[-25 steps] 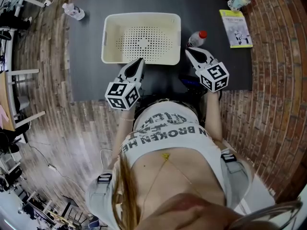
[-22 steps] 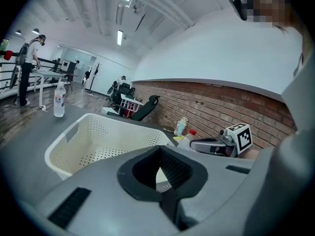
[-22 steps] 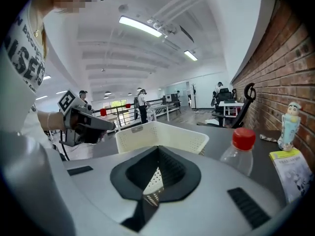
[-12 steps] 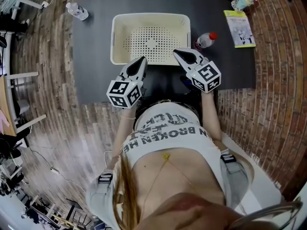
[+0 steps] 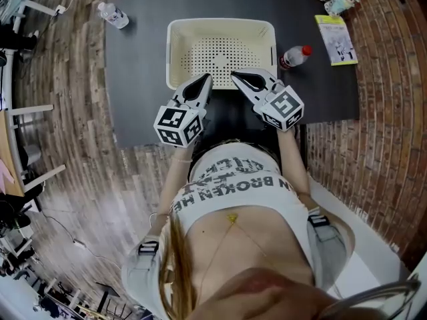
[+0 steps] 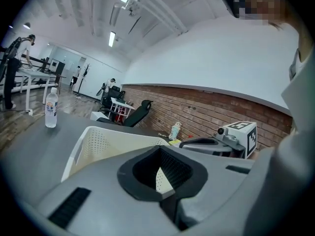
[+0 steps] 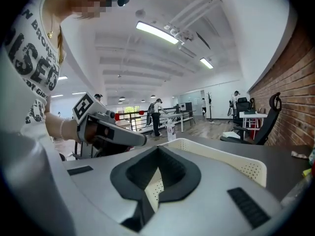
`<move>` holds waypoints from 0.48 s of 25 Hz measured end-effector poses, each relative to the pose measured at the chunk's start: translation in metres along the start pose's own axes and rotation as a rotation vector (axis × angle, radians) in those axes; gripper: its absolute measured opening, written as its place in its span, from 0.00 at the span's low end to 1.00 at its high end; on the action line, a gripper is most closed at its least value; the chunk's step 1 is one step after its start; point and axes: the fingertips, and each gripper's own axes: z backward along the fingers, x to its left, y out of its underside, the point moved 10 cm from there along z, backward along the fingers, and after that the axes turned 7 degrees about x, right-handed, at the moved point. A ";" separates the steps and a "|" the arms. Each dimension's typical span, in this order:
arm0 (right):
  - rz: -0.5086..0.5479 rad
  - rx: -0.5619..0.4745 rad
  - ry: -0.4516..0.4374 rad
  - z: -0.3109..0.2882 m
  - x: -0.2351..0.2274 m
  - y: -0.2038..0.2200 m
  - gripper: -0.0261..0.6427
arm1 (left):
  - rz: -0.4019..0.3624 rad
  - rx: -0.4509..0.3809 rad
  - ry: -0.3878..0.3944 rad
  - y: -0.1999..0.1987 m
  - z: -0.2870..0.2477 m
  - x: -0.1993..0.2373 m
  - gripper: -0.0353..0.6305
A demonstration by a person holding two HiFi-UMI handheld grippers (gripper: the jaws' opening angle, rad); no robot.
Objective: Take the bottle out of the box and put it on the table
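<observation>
A clear bottle with a red cap lies on the dark table, just right of the cream perforated box, which holds nothing. My left gripper and right gripper hover side by side over the box's near rim, tips close together, both shut and holding nothing. In the left gripper view my jaws are together, with the box ahead and the right gripper beside it. From the right gripper view, the shut jaws face the box rim and the left gripper.
A second clear bottle stands at the table's far left corner, also visible as a bottle from the left gripper. A yellow booklet and a small cup-like object sit at the far right. People and desks fill the room behind.
The right gripper has swung left, away from the red-capped bottle, to the box's near rim. The left gripper edged up toward the box. Both stayed shut.
</observation>
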 end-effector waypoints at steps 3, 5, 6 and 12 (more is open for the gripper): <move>0.004 -0.037 0.018 -0.008 0.009 -0.008 0.05 | -0.020 -0.005 0.024 -0.003 0.006 0.007 0.06; 0.002 -0.064 0.039 -0.012 0.013 -0.013 0.05 | -0.042 -0.007 0.040 -0.006 0.009 0.011 0.06; 0.001 -0.079 0.051 -0.013 0.015 -0.015 0.05 | -0.056 -0.008 0.046 -0.007 0.011 0.013 0.06; 0.003 -0.172 0.074 -0.015 0.027 -0.026 0.05 | -0.114 -0.030 0.081 -0.013 0.025 0.020 0.06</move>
